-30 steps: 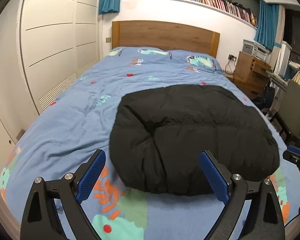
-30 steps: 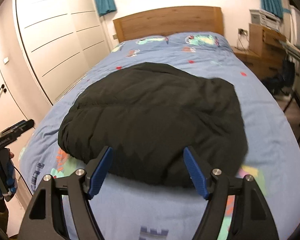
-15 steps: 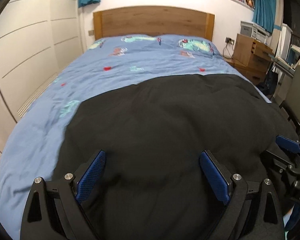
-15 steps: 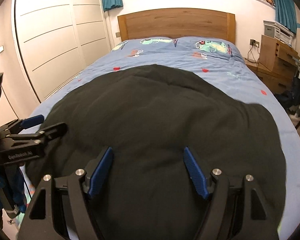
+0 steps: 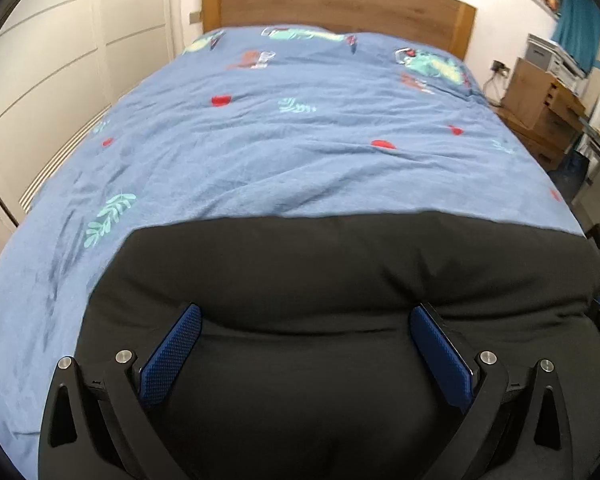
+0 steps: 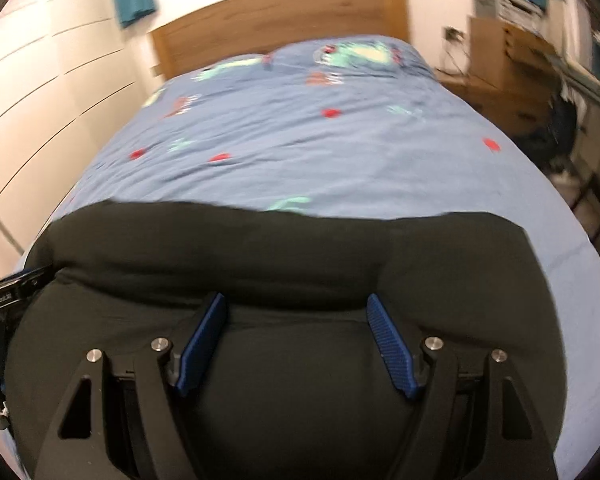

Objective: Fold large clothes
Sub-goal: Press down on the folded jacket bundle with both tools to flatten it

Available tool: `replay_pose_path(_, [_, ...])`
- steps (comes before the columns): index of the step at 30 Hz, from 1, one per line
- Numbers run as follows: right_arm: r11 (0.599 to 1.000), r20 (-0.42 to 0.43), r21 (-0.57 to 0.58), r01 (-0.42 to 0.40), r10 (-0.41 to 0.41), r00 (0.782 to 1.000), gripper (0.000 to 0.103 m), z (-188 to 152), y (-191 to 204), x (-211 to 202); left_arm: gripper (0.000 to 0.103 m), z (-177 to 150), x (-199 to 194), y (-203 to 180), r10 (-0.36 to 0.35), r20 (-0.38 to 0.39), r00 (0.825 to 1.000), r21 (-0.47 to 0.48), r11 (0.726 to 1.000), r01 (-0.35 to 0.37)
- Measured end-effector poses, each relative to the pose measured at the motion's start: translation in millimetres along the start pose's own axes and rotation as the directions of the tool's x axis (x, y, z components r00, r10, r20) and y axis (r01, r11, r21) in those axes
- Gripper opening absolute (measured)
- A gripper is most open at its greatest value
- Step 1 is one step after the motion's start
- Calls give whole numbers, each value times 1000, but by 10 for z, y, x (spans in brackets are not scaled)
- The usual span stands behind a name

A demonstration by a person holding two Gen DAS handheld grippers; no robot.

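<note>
while both cameras tip down over the foot of the bed (image 5: pixel 300 152), the black padded jacket (image 5: pixel 320 272) fills the lower half of each view, lying on the blue printed duvet at the near end of the mattress, with the far half of the bed bare up to the wooden headboard (image 5: pixel 340 0). left tongs (image 5: pixel 304 350) are spreading wider right now, blue pads well apart with a fat roll of jacket bulging up between them, and nothing pressed on either pad. right tongs (image 6: pixel 296 340) sit further along the same roll, also parted and clamping nothing; whether the pads brush the cloth, i can't tell. a sliver of the left tool shows at the left edge of the right view, so the pair stand side by side across the jacket's width. that spacing makes sense: a bulky, springy garment wants two grips set apart so a fold travels evenly rather than twisting. wide jaws suit the thick padding, which i'd judge will puff back unless a good bite is taken. looks like the set-up for a grab on the near fold, not yet made.
</note>
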State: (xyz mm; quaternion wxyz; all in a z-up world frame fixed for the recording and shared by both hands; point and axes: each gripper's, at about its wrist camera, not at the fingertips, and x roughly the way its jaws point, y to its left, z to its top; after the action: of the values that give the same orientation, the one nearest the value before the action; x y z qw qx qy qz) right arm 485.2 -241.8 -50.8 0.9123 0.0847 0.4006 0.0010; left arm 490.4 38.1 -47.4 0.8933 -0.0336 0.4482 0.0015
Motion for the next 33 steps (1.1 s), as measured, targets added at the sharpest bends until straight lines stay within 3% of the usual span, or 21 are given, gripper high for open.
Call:
replay_pose_path(4, [993, -17, 23, 118, -118, 993, 72, 79, -302, 40, 103, 126, 69, 165, 72, -11, 997, -13, 997, -72])
replay_pose_path(7, [981, 2, 8, 196, -196, 981, 72, 69, -425, -124, 102, 55, -149, 353, 112, 35, 993, -45, 993, -110])
replay_pose_path(9, [979, 43, -9, 206, -205, 978, 72, 20, -429, -327, 102, -48, -380, 465, 111, 76, 991, -61, 992, -106])
replay_pose_path(16, [989, 181, -127, 82, -58, 982, 72, -304, 192, -1040, 102, -566, -1070, 455, 57, 178, 982, -70, 997, -45])
replay_pose_path(20, [987, 204, -152, -44, 75, 976, 72, -614, 650, -1215, 102, -874, -1176, 249, 10, 211, 977, -47, 999, 0])
replay_pose_path(22, [984, 197, -162, -67, 99, 976, 72, -753, 800, -1186, 102, -1011, -1157, 146, -1, 214, 977, -19, 1000, 6])
replay_pose_path(27, [981, 156, -187, -54, 84, 984, 72, -1050, 835, -1000, 102, -1264, -1037, 68, 3, 206, 978, 18, 1000, -7])
replay_pose_path(33, [993, 153, -118, 15, 3, 988, 72, -1199, 328, -1020, 102, -1372, -987, 239, 42, 200, 979, -4, 999, -42])
